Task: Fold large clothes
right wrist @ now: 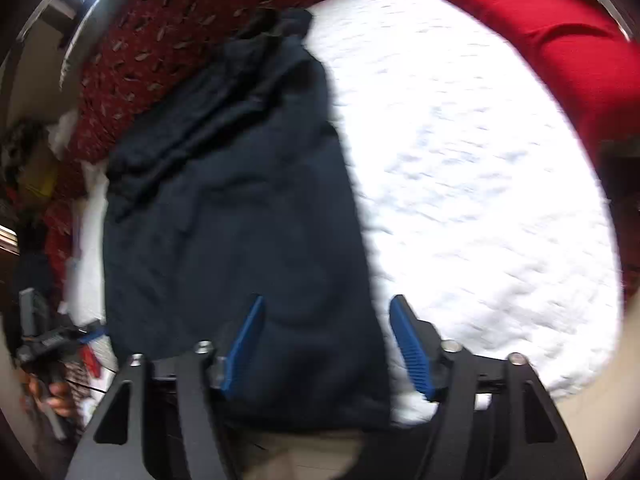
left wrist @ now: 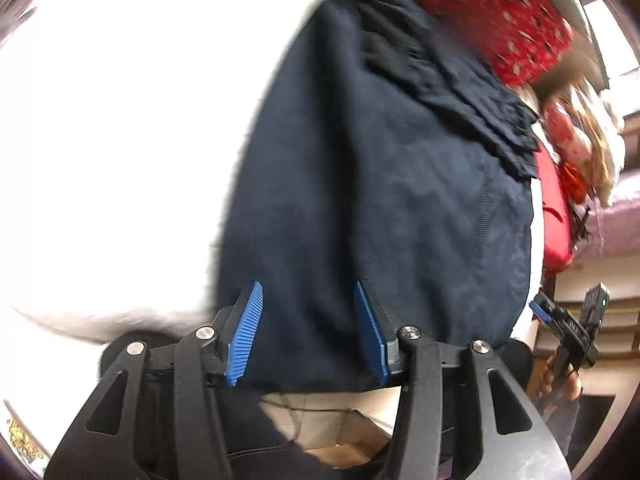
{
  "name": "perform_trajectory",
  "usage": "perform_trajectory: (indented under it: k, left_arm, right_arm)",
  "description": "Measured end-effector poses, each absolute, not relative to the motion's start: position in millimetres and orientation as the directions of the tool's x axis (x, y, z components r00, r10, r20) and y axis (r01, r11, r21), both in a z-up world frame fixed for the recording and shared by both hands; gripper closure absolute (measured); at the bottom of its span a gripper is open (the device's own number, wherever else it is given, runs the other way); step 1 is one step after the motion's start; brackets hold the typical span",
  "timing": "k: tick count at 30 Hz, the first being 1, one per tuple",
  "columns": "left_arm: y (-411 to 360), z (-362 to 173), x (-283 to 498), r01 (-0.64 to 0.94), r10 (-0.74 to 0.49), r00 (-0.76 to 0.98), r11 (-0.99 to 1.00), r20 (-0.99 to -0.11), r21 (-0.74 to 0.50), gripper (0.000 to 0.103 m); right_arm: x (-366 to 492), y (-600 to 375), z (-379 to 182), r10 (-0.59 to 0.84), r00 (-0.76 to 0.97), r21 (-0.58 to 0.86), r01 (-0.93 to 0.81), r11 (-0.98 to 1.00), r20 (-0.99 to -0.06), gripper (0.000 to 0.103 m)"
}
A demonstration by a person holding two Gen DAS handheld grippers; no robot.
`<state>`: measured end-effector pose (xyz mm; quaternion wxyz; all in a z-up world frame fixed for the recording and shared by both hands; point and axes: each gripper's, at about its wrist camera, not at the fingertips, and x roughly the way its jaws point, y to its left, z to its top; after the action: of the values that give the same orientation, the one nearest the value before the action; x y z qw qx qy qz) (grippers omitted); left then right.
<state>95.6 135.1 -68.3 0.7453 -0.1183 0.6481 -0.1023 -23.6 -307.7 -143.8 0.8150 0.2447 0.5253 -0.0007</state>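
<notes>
A dark navy garment [left wrist: 380, 200] lies lengthwise on a white bedspread [left wrist: 120, 140], its far end rumpled. It also shows in the right wrist view [right wrist: 224, 220]. My left gripper [left wrist: 308, 292] is open, its blue pads above the garment's near hem, holding nothing. My right gripper [right wrist: 326, 304] is open over the garment's near right edge, left pad over cloth, right pad over the bedspread [right wrist: 460, 180]. The right gripper also shows at the right edge of the left wrist view [left wrist: 538, 310], and the left gripper at the left edge of the right wrist view [right wrist: 94, 330].
A red patterned pillow [left wrist: 480, 12] lies beyond the garment's far end, also in the right wrist view [right wrist: 180, 12]. A plain red cushion [right wrist: 560, 48] sits at the far right. Clutter and soft toys [left wrist: 576, 148] line the bedside. The bed's near edge is just under the grippers.
</notes>
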Motion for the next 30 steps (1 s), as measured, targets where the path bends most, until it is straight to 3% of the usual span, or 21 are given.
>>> perform_trajectory:
  k: [4, 7, 10, 13, 14, 15, 16, 17, 20, 22, 26, 30]
  left_arm:
    - [158.6, -87.4, 85.9, -0.060, -0.290, 0.110, 0.953, -0.951, -0.298, 0.057]
    - [162.7, -102.1, 76.8, -0.068, -0.319, 0.063, 0.944, -0.946, -0.323, 0.054]
    - [147.3, -120.2, 66.7, -0.033, -0.347, -0.006, 0.937, -0.938, -0.347, 0.050]
    - [134.2, -134.8, 59.2, -0.002, -0.358, -0.045, 0.934, -0.933, -0.358, 0.053]
    - [131.3, -135.5, 57.2, 0.006, -0.369, -0.037, 0.929, -0.929, -0.369, 0.070]
    - [129.6, -134.8, 56.5, 0.009, -0.383, -0.037, 0.923, -0.923, -0.384, 0.088]
    - [129.1, -133.2, 54.9, 0.009, -0.408, -0.041, 0.913, -0.912, -0.408, 0.095]
    - [129.0, -128.8, 52.9, 0.012, -0.427, -0.036, 0.904, -0.903, -0.428, 0.097]
    - [124.1, -103.3, 46.0, 0.060, -0.484, 0.004, 0.874, -0.875, -0.482, 0.098]
    - [121.3, -81.3, 45.2, 0.084, -0.553, 0.037, 0.832, -0.832, -0.549, 0.098]
    - [113.6, -41.0, 58.2, 0.118, -0.632, 0.126, 0.775, -0.765, -0.621, 0.098]
    - [111.6, -14.7, 85.7, 0.103, -0.682, 0.202, 0.729, -0.703, -0.677, 0.098]
  right_arm:
    - [-28.4, -323.5, -166.5, 0.301, 0.371, 0.412, 0.269, 0.871, -0.879, 0.031]
    - [-40.8, -315.0, -187.6, 0.420, 0.322, 0.500, 0.228, 0.836, -0.849, 0.031]
    - [-33.9, -300.8, -186.1, 0.492, 0.275, 0.539, 0.134, 0.831, -0.826, 0.030]
    - [-18.4, -282.2, -195.3, 0.485, 0.199, 0.508, 0.086, 0.857, -0.852, 0.030]
    - [-15.7, -278.9, -196.7, 0.476, 0.181, 0.495, 0.076, 0.865, -0.860, 0.039]
    - [-15.5, -275.7, -197.1, 0.467, 0.169, 0.481, 0.057, 0.875, -0.868, 0.058]
    - [-14.6, -270.9, -196.4, 0.456, 0.156, 0.465, 0.030, 0.885, -0.876, 0.073]
    - [-15.3, -266.0, -194.7, 0.456, 0.142, 0.460, -0.010, 0.888, -0.878, 0.079]
    - [-25.1, -253.0, -169.8, 0.475, 0.189, 0.458, -0.129, 0.880, -0.859, 0.084]
    - [-30.0, -253.6, -151.1, 0.522, 0.235, 0.502, -0.144, 0.853, -0.820, 0.086]
    - [-36.5, -264.7, -98.5, 0.670, 0.406, 0.654, -0.200, 0.729, -0.622, 0.091]
    - [-37.4, -283.9, -65.9, 0.724, 0.523, 0.739, -0.238, 0.631, -0.450, 0.093]
